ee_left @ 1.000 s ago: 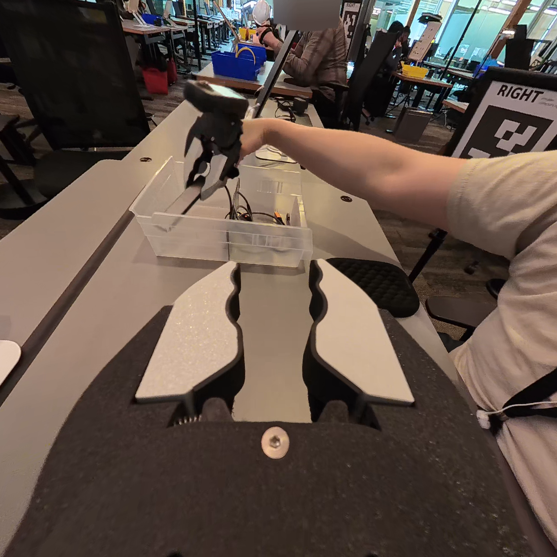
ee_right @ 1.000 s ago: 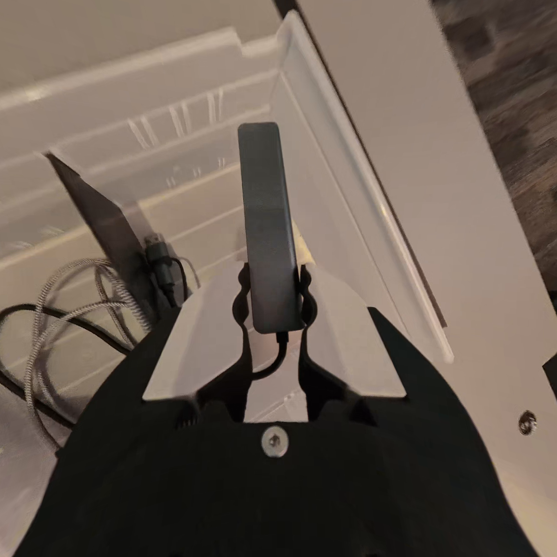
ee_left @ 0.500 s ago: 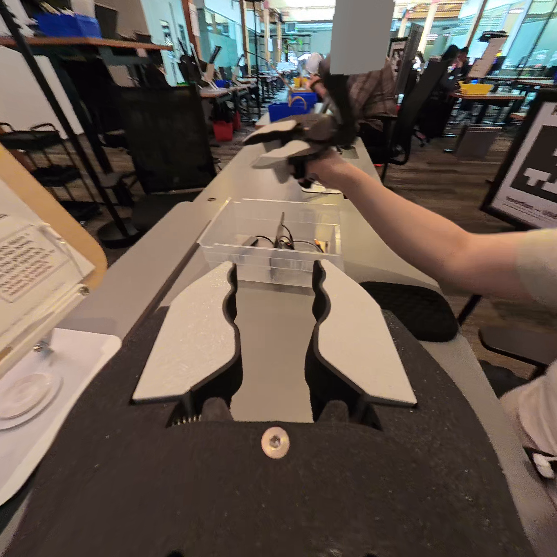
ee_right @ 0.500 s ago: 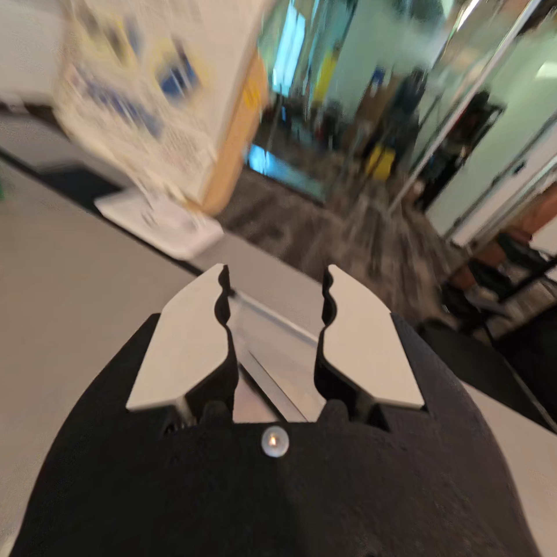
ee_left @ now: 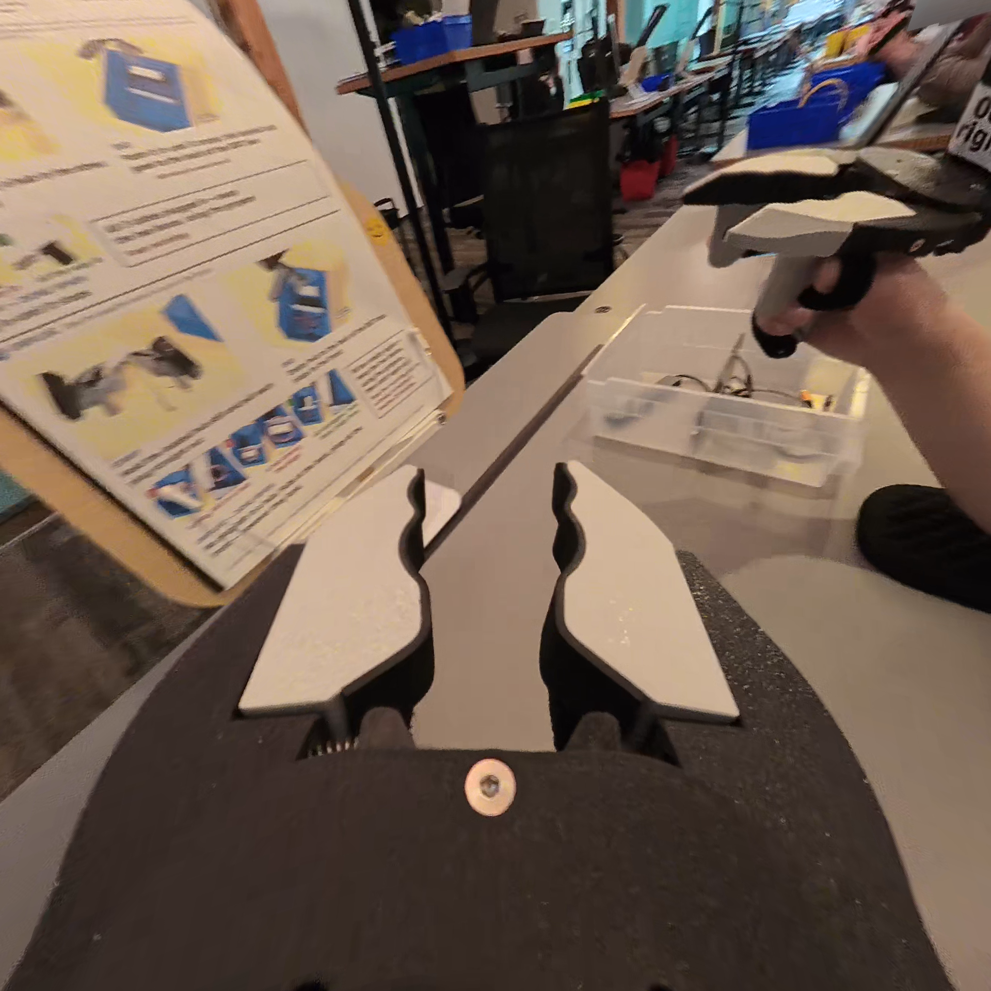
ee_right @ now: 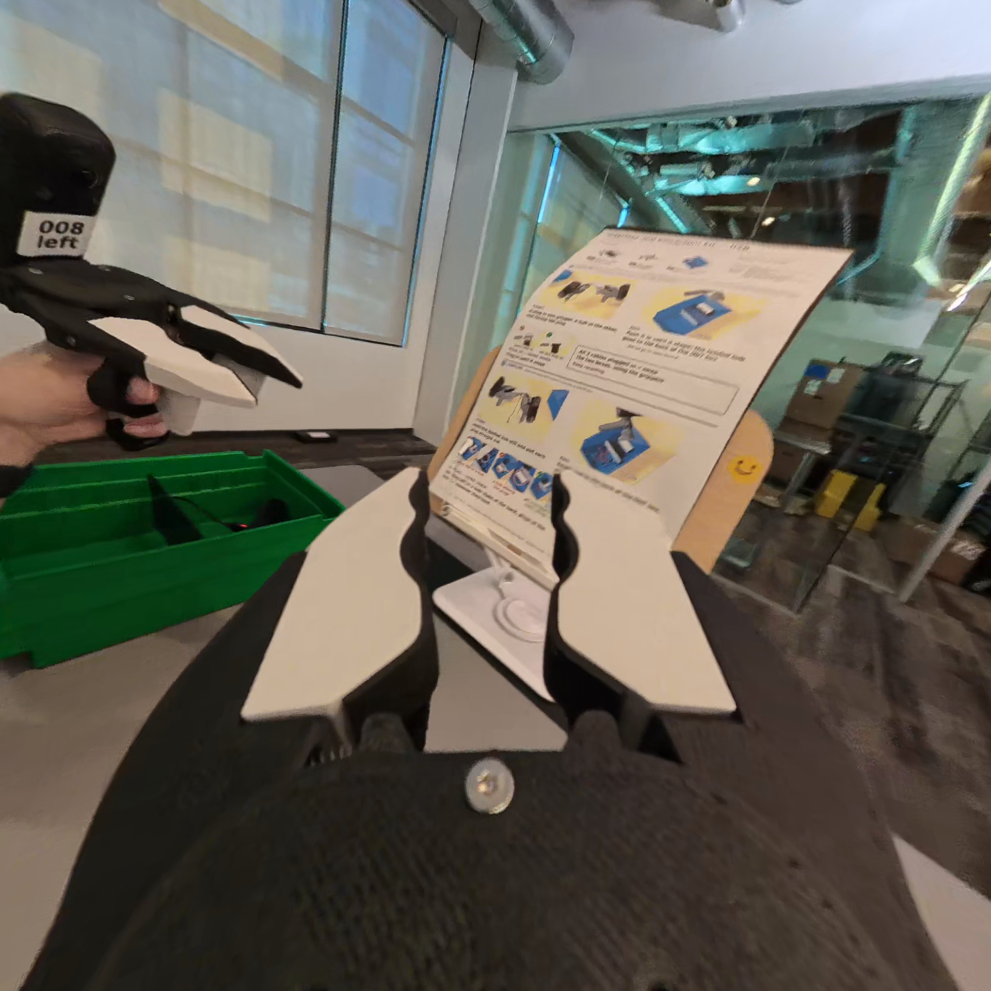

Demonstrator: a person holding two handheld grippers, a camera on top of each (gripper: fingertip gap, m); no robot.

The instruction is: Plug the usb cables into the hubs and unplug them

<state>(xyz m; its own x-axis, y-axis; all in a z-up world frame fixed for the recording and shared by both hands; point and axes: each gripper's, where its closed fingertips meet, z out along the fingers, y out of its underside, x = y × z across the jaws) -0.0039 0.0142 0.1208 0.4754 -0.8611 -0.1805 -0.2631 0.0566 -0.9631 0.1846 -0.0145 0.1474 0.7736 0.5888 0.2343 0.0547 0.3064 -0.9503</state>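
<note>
Left wrist view: left gripper (ee_left: 488, 515) gapes empty over the grey table (ee_left: 804, 616), right gripper (ee_left: 718, 220) likewise spread above the clear bin (ee_left: 718, 429).

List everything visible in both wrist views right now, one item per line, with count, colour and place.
Clear bin: one, transparent, on the grey table, cables inside.
Green bin: one, green, on the table, dark items inside.
Instruction board: one, white sheet on tan backing, on a white stand at the table edge.
Grey table: one, grey.
Black pad: one, on the table near the clear bin.
Left gripper: black and white, jaws open, empty.
Right gripper: black and white, jaws open, empty.
</note>
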